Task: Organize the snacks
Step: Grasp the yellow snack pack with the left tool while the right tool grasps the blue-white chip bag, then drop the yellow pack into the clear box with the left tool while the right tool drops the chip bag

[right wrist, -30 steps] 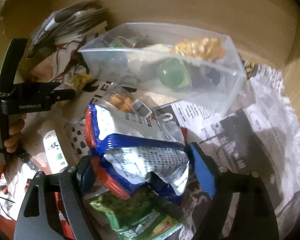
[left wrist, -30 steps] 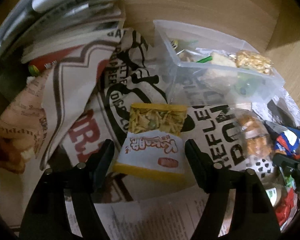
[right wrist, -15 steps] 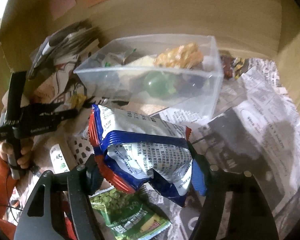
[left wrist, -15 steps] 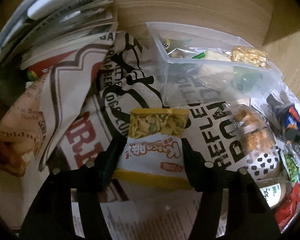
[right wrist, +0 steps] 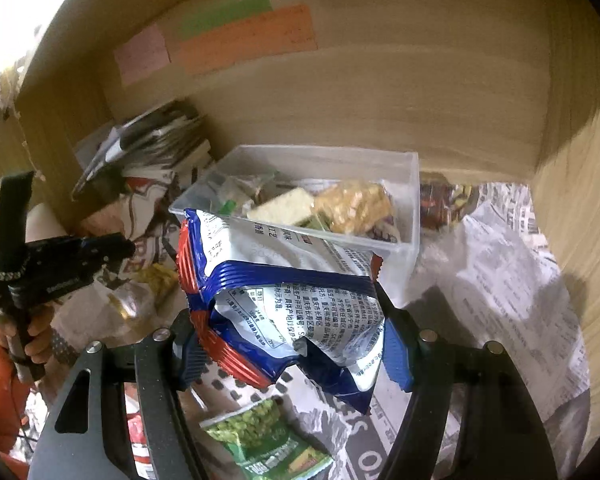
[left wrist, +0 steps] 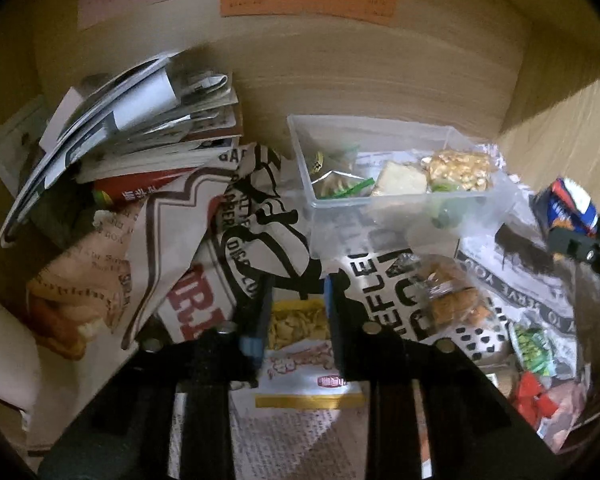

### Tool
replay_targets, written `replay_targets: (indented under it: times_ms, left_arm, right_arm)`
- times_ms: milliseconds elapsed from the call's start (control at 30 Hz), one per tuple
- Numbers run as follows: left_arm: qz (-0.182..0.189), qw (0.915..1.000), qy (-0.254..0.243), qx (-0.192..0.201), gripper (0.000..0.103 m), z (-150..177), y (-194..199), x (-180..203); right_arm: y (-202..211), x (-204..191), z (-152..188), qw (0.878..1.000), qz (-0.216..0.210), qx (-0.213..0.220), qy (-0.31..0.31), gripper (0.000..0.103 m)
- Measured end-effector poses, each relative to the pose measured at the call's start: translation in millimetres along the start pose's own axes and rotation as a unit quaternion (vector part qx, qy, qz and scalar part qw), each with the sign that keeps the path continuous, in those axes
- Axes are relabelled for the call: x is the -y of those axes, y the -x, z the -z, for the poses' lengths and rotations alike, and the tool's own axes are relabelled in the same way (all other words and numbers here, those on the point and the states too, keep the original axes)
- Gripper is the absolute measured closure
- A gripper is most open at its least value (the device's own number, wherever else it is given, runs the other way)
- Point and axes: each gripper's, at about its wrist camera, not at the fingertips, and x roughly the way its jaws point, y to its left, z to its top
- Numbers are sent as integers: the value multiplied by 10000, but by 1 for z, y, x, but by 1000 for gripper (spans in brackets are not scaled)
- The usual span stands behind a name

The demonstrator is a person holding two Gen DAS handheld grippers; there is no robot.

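Note:
My left gripper [left wrist: 298,312] is shut on a yellow-and-white snack packet [left wrist: 300,356] low over the newspaper. My right gripper [right wrist: 292,344] is shut on a crumpled blue, red and white snack bag [right wrist: 284,296], held up in front of the clear plastic bin [right wrist: 410,200]. The bin [left wrist: 380,132] holds several snacks, among them a peanut brittle pack [left wrist: 458,168]. The right gripper with its bag [left wrist: 572,212] shows at the right edge of the left wrist view. The left gripper [right wrist: 100,252] shows at the left of the right wrist view.
Newspaper [right wrist: 500,288] covers the shelf floor. A stack of magazines [left wrist: 140,128] sits at the back left. A clear pack of orange snacks [left wrist: 452,300], a green pea packet [right wrist: 268,440] and red wrappers [left wrist: 536,400] lie loose. Wooden walls [right wrist: 380,100] close in behind and right.
The left gripper closed on the yellow-and-white packet. The right gripper lifted the blue bag up and toward the bin.

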Motion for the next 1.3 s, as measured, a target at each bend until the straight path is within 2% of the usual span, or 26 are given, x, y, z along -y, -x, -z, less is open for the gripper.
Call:
replay_targets:
  times_ms: [33, 100, 333, 367, 433, 533, 733, 867, 1000, 1200, 1300]
  left_arm:
    - [7, 9999, 4, -105, 48, 2, -3, -1]
    - [18, 9998, 63, -210, 33, 7, -13, -6]
    - [15, 9965, -24, -836, 34, 34, -53, -7]
    - [51, 9969, 80, -786, 37, 36, -54, -9]
    - [-13, 9975, 140, -699, 51, 37, -52, -13]
    - [-25, 9978, 194, -638, 54, 37, -49, -17]
    - [-63, 9993, 225, -302, 54, 30, -22, -17]
    - [171, 9993, 343, 51, 54, 8, 5, -14]
    - [231, 9983, 349, 394, 54, -12, 25, -7]
    - [321, 9963, 329, 727, 54, -41, 32, 2]
    - [386, 9957, 387, 742, 54, -53, 25, 5]
  right_arm:
    - [1, -1, 0, 10000, -10, 6, 11, 36]
    - [0, 0, 0, 10000, -24, 14, 65, 36]
    - [-7, 3, 1, 10000, -63, -68, 4, 36]
    - [-7, 3, 1, 10000, -67, -64, 14, 36]
    - [-7, 1, 0, 10000, -43, -48, 50, 36]
    - [-6, -1, -3, 9999, -23, -9, 100, 36]
    - [-6, -5, -16, 9998, -20, 136, 140, 36]
    - [-9, -10, -29, 9995, -10, 230, 199, 36]
    - [-15, -16, -44, 9992, 17, 303, 262, 36]
    - [-30, -22, -60, 9993, -21, 250, 290, 36]
    - [-41, -23, -67, 9993, -41, 216, 311, 36]
